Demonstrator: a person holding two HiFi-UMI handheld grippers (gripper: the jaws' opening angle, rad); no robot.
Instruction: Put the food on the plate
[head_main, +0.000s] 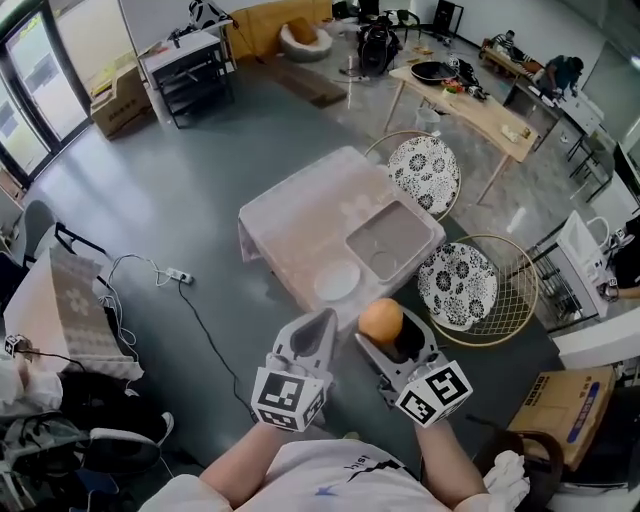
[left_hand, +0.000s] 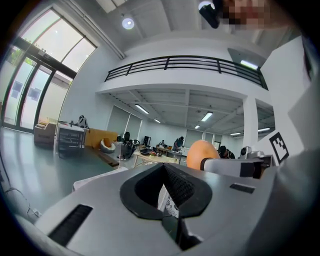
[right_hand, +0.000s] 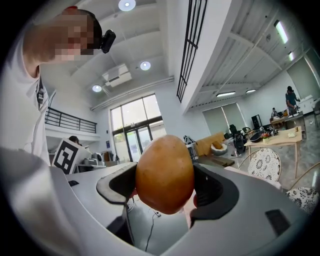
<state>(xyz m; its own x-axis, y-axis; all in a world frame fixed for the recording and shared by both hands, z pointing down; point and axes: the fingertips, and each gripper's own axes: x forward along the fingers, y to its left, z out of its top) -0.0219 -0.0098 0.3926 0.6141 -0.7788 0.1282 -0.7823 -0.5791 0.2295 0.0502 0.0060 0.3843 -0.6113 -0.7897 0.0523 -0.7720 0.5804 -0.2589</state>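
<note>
A round orange-brown piece of food (head_main: 381, 321) is clamped between the jaws of my right gripper (head_main: 385, 327), held up in the air in front of the table's near edge. The right gripper view shows the food (right_hand: 165, 173) filling the gap of that gripper (right_hand: 165, 176). My left gripper (head_main: 322, 322) hovers beside it to the left, jaws shut and empty (left_hand: 165, 189); from there the food (left_hand: 200, 153) shows to the right. A white plate (head_main: 337, 280) lies empty on the near part of the pink-clothed table (head_main: 300, 215).
A pale tray (head_main: 385, 232) with a small bowl (head_main: 383, 264) sits right of the plate. Two wire chairs with patterned cushions (head_main: 424, 172) (head_main: 457, 283) stand on the table's right. A cable and power strip (head_main: 178, 275) lie on the floor to the left. A cardboard box (head_main: 558, 415) stands at lower right.
</note>
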